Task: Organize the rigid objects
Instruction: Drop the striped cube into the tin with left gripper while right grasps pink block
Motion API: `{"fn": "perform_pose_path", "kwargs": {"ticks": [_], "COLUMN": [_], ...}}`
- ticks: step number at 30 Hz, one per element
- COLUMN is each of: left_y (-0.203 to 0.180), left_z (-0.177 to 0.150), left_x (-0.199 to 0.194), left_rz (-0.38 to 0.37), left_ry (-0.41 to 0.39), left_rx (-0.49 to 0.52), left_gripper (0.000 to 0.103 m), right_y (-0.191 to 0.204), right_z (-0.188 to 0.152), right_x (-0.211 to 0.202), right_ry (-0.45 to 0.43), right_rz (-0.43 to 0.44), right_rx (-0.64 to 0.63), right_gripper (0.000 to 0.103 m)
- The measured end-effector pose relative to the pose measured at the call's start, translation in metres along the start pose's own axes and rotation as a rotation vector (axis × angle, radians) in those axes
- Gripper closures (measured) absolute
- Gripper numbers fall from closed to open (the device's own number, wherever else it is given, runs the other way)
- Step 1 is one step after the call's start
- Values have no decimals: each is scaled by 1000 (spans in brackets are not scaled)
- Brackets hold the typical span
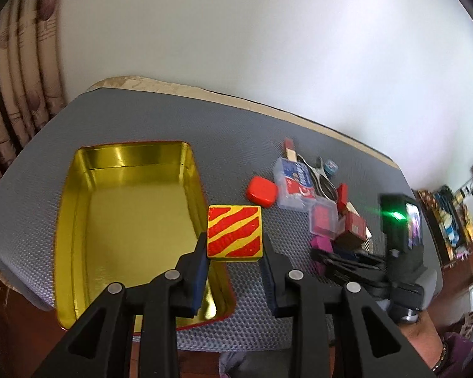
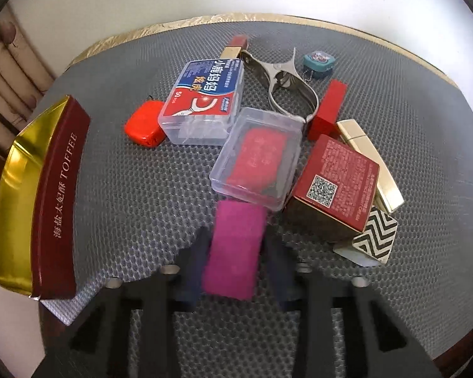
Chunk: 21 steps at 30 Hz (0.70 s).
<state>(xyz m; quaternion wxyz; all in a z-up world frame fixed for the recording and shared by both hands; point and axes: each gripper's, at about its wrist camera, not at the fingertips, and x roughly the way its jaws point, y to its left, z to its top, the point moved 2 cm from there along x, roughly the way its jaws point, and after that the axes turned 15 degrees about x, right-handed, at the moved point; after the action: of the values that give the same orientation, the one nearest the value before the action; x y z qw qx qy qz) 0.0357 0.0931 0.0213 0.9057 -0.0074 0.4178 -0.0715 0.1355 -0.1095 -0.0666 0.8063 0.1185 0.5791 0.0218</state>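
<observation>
Left gripper (image 1: pixel 235 245) clamped on striped cube (image 1: pixel 234 231) at tin (image 1: pixel 78 189) edge, frame centre; right gripper (image 2: pixel 233 252) closed on pink block (image 2: pixel 233 249), lower centre: could catch clear case (image 2: pixel 255 154) when lifted.

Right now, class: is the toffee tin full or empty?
Empty. The toffee tin shows only its bare gold floor; the striped block is held above its rim.

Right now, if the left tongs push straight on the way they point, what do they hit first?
Probably the tin. The left tongs hold the striped block over the tin's right wall, so the block would likely meet that wall or the mat just beside it. Depth is unclear; the red case lies further on.
</observation>
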Motion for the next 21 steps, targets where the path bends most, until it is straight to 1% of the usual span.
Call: {"fn": "perform_pose_path", "kwargs": {"ticks": [5,9,11,14,18,21], "left_y": [26,51,67,88,106,115], "left_z": [1,0,0,0,7,11], "left_x": [-4,-5,-1,11,37,50], "left_rz": [46,100,136,156,194,227], "left_ry": [-1,9,24,59,118,135], "left_rx": [-51,-80,-95,-118,-75,-46], "left_gripper": [73,73,73,73,73,73], "right_y": [-19,-27,-27,-27,-21,-15], "right_z": [-9,-26,-33,-43,-39,-35], "right_x": [-12,-31,-38,-47,-48,-46], "right_ry": [28,35,39,43,51,53], "right_rz": [112,201,229,262,293,304], "right_rx": [34,36,29,20,11,8], "right_gripper": [75,75,75,75,75,75]}}
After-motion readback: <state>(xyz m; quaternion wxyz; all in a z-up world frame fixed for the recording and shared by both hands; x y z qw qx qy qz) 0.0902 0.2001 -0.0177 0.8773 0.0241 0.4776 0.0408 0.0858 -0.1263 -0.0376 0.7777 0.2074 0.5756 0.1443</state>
